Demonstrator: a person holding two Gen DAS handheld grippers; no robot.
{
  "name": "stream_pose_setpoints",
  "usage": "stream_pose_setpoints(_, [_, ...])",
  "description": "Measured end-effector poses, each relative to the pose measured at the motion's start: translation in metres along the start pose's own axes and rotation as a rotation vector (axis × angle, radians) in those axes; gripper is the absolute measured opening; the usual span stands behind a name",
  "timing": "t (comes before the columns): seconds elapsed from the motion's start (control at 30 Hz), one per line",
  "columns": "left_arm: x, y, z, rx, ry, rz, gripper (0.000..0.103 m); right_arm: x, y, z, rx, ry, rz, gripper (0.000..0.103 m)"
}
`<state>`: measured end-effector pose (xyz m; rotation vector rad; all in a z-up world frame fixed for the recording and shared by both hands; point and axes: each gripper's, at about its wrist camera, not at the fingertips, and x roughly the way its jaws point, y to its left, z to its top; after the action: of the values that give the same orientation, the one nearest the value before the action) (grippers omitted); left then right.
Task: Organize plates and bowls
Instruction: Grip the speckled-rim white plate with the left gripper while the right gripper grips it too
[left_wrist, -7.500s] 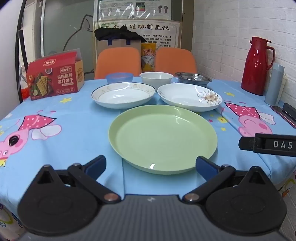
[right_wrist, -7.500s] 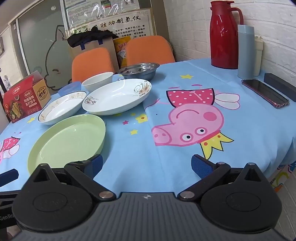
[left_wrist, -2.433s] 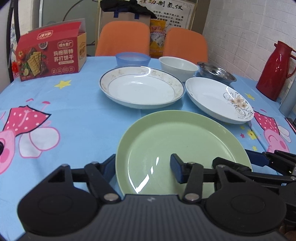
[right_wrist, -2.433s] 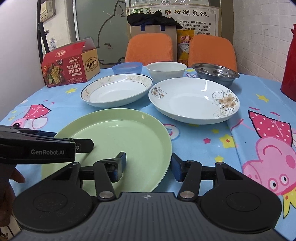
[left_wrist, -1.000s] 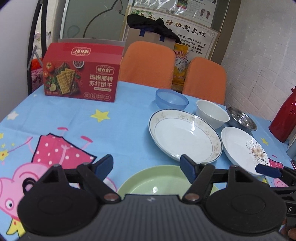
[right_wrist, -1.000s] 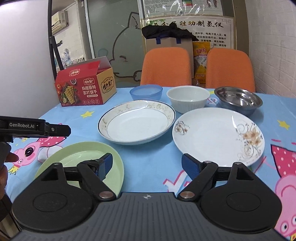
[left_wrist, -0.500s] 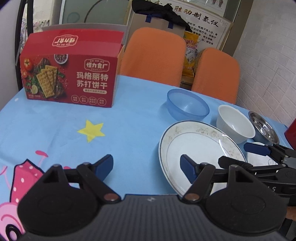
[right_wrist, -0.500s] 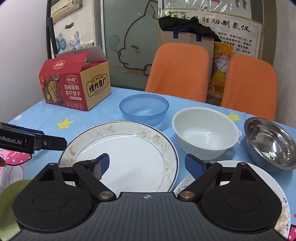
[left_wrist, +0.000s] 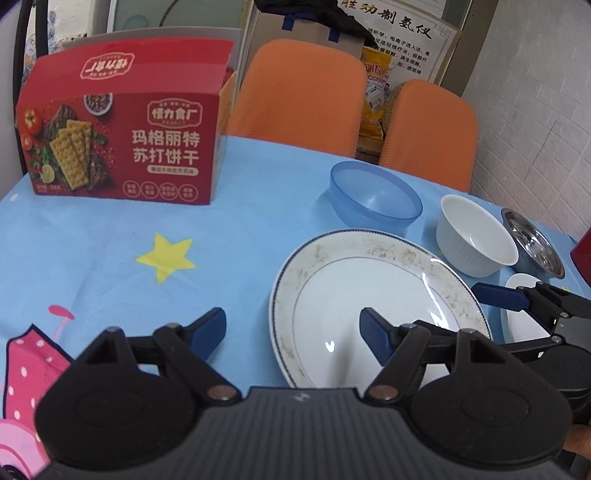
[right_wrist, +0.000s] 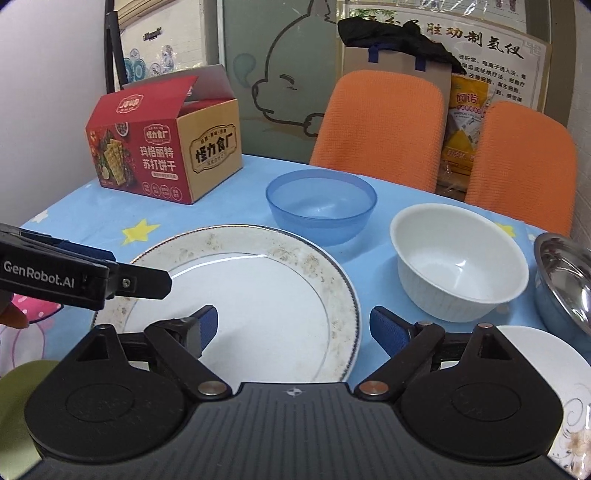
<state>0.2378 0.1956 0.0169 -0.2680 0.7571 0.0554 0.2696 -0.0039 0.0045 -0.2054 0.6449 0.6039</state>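
A gold-rimmed white plate (left_wrist: 369, 295) (right_wrist: 258, 295) lies on the blue tablecloth. My left gripper (left_wrist: 291, 328) is open and straddles its left rim. My right gripper (right_wrist: 291, 325) is open and straddles its right rim. Behind it stand a blue plastic bowl (left_wrist: 375, 197) (right_wrist: 320, 208), a white bowl (left_wrist: 474, 240) (right_wrist: 460, 258) and a steel bowl (left_wrist: 533, 242) (right_wrist: 565, 280). A flowered white plate (right_wrist: 554, 387) lies at the right, and a green plate's edge (right_wrist: 18, 398) shows at lower left.
A red cracker box (left_wrist: 122, 136) (right_wrist: 162, 147) stands at the back left of the table. Two orange chairs (left_wrist: 295, 96) (right_wrist: 380, 122) stand behind the table. A brick wall (left_wrist: 535, 110) is to the right.
Both grippers have moved forward and lower, away from the green plate, and closed in on the gold-rimmed plate from either side. Both stay open.
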Motion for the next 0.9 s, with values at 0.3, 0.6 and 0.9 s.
stream_pose_setpoints(0.3, [0.019, -0.016, -0.006, 0.065, 0.01, -0.001, 0.063, 0.007, 0.007, -0.011, -0.013, 0.015, 0.036, 0.103])
stream_pose_setpoints(0.6, [0.008, -0.022, -0.003, 0.02, -0.017, 0.0, 0.044, -0.001, 0.003, -0.009, 0.068, -0.01, -0.001, 0.103])
stream_pose_setpoints(0.9, [-0.04, -0.032, 0.004, 0.035, -0.082, -0.003, 0.044, -0.049, 0.018, 0.0, 0.099, -0.092, -0.006, 0.103])
